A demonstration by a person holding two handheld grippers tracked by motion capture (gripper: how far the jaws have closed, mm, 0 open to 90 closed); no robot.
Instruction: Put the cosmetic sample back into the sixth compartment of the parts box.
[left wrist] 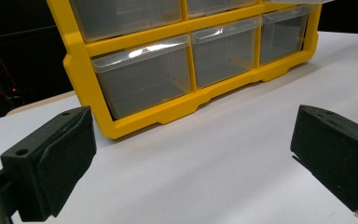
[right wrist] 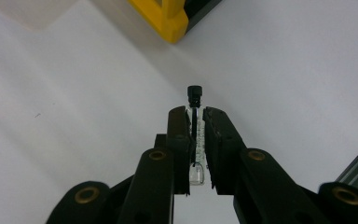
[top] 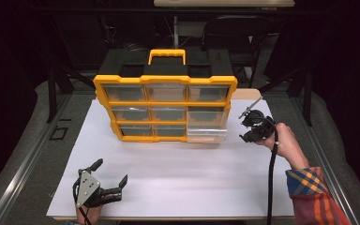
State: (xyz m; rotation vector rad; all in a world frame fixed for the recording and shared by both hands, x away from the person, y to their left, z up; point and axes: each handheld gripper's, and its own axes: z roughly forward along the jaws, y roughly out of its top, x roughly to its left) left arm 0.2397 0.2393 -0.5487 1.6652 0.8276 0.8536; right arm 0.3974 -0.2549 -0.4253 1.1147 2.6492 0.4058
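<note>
**A small vial is held beside the drawer cabinet**

The right hand-held gripper (right wrist: pixel 195 140) is closed on a thin glass vial (right wrist: pixel 196 140) with a black cap. The vial is clamped between the two black jaws, with the cap standing out past the jaw tips and the clear bottom end seen lower between them. In the high view, the right hand-held gripper (top: pixel 253 125) is held above the worktop (top: pixel 178 178), just beside the right side of the yellow drawer cabinet (top: pixel 165 79), and the vial (top: pixel 250 108) is seen as a thin tilted stick that points up and to the right. The hand (top: pixel 286 140) behind it comes out of a checked sleeve (top: pixel 311 187).

The left hand-held gripper (top: pixel 111 172) is open, with its jaws set wide apart and nothing between them. It is kept low near the front left edge of the white worktop, well apart from the cabinet. In the left gripper view, the bottom row of clear drawers (left wrist: pixel 144 77) is seen in the yellow frame ahead of the jaws.

In the high view, one clear drawer (top: pixel 207 125) at the lower right of the cabinet is pulled out a little towards the front.
</note>
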